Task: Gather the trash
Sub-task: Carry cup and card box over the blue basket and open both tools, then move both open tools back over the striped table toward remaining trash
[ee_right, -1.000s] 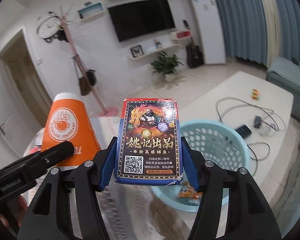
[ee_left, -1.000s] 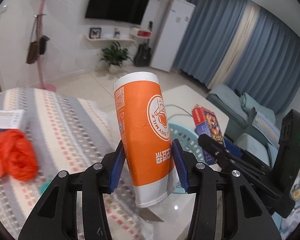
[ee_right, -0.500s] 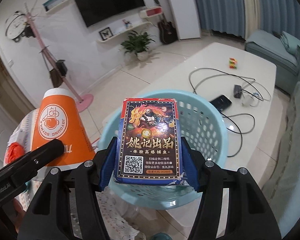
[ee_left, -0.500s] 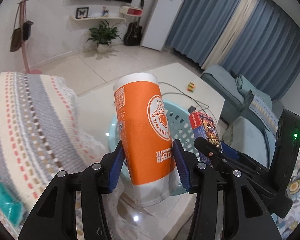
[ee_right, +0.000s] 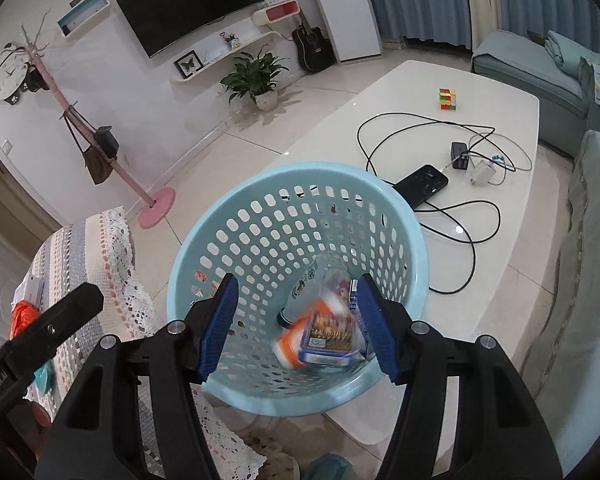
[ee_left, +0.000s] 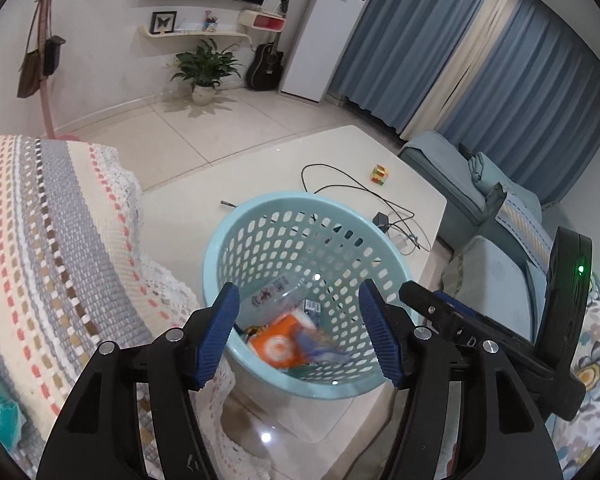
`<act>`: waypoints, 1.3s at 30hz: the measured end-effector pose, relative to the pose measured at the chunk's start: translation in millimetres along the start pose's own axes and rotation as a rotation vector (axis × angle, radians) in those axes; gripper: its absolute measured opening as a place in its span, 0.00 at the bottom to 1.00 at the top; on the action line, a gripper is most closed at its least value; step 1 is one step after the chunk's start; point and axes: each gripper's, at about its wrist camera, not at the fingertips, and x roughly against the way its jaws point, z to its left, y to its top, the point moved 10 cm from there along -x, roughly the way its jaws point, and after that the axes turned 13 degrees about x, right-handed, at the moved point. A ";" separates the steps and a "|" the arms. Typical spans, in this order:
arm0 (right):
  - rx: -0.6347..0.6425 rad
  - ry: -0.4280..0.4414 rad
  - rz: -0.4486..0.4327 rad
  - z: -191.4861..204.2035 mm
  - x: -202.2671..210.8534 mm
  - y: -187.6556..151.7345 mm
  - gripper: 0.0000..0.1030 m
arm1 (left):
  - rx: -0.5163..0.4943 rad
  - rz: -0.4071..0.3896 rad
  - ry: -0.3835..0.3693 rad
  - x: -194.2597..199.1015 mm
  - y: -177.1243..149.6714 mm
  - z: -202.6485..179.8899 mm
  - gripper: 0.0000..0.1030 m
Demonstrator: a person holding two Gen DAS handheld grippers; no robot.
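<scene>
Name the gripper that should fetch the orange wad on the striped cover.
Left. The right gripper is equally open and empty above the basket, but the left gripper lies on the cover's side, beside the orange wad.

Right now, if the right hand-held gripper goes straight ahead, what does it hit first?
Probably the trash inside the blue basket: the open right hand-held gripper points down into it, at the card box blurred atop the orange cup. Depth is unclear.
</scene>
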 end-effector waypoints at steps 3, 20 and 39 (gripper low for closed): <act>0.016 0.005 -0.016 5.7 7.1 3.6 0.56 | 0.007 -0.009 -0.008 8.2 -1.9 1.6 0.59; 0.160 0.097 -0.131 88.8 63.9 24.0 0.56 | 0.067 -0.209 -0.048 134.3 10.0 24.4 0.59; 0.455 0.321 -0.141 250.9 89.6 -10.1 0.66 | 0.197 -0.444 0.116 282.2 3.8 144.2 0.59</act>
